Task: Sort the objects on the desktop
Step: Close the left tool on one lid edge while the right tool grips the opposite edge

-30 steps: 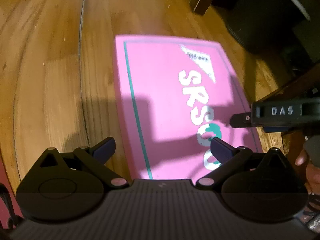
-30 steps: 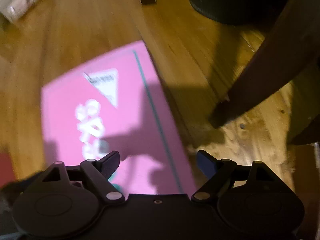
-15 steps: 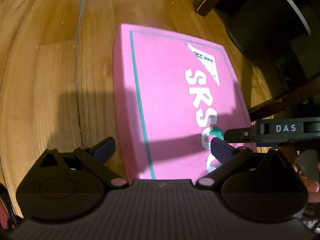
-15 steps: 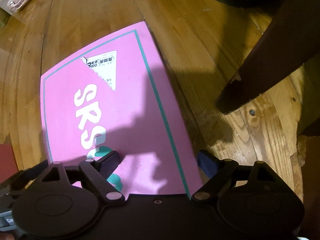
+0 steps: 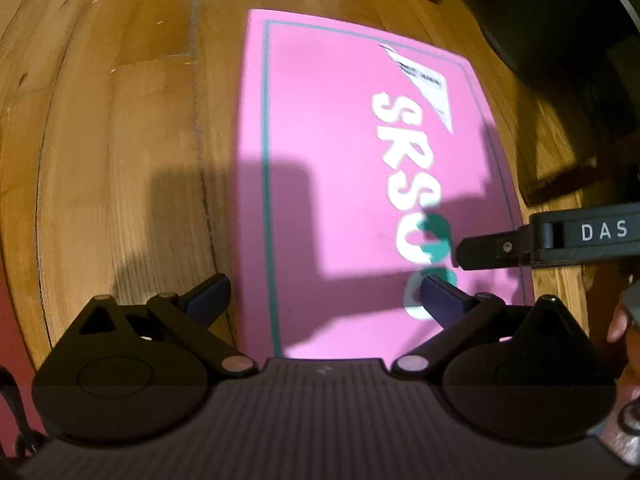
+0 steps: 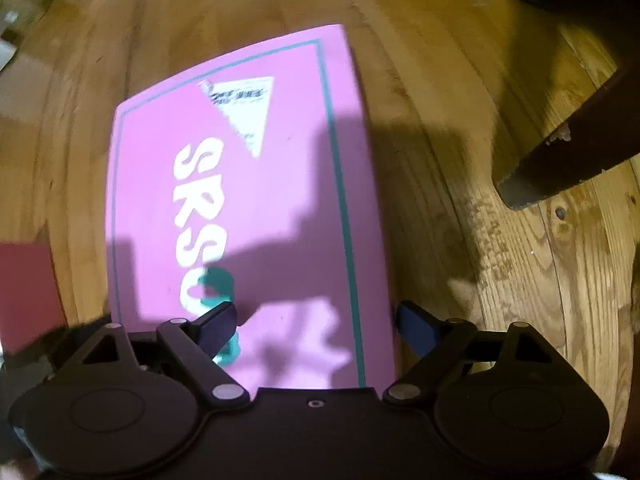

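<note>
A flat pink box (image 5: 332, 168) with a teal border and white "SRS" lettering lies on the wooden floor (image 5: 112, 152). My left gripper (image 5: 324, 300) is open and points steeply down over the box's near left edge, one finger above the wood and the other above the pink lid. My right gripper (image 6: 318, 326) is open too, straddling the box's (image 6: 260, 208) near right edge with nothing pressed between its pads. In the left wrist view one of its black fingers (image 5: 492, 248), marked "DAS", reaches in from the right over the lid.
A dark wooden furniture leg (image 6: 560, 168) stands on the floor right of the box. A dark round object (image 5: 568, 20) sits at the back right. A red surface (image 6: 24, 292) lies to the left. A hand (image 5: 620, 328) shows at the right edge.
My right gripper has sunk toward the box, which now looks larger and more centred in its view. The left gripper has stayed nearly still. Both remain open.
</note>
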`<state>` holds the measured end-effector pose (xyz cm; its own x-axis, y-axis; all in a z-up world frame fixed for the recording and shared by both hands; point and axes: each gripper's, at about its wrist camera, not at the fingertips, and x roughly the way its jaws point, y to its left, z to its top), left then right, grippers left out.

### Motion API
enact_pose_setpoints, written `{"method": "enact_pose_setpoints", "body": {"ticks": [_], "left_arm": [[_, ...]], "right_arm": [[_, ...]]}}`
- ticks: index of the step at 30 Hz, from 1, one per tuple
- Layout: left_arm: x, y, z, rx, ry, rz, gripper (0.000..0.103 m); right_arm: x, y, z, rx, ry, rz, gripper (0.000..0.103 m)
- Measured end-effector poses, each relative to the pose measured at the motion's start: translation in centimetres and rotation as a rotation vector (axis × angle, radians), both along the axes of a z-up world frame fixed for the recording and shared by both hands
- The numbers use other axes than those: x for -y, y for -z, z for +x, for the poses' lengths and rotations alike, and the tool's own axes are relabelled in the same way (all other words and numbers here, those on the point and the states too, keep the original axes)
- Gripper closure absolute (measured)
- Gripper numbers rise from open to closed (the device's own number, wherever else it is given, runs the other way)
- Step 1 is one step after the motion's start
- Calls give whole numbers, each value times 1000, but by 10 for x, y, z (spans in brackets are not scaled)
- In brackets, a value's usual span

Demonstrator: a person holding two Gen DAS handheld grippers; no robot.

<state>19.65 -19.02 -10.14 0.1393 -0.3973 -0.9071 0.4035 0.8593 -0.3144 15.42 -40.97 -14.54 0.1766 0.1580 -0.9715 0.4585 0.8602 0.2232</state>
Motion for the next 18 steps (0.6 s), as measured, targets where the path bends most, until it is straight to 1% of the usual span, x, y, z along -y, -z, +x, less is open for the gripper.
{"method": "enact_pose_setpoints", "body": {"ticks": [2,4,8,10,11,14,18], "left_arm": [[-2,0,4,23,-18,-8,0],[-2,1,7,41,-24,-17,0],[3,2,10,65,0,-43,0],[3,4,10,57,-3,-69,0],[3,6,10,54,-15,-79,0],[1,9,11,57,-29,-95,0],[-5,14,12,38,-50,-126,0]], "right_arm": [[-1,2,1,19,-2,-25,12],[-4,2,2,48,-32,-53,12],[-3,10,1,79,-21,-75,10],[-5,8,3,88,-32,-82,9],[-10,-1,5,89,-33,-85,8],[-10,1,9,89,-17,-74,4],[-9,4,12,79,-2,-61,1]]}}
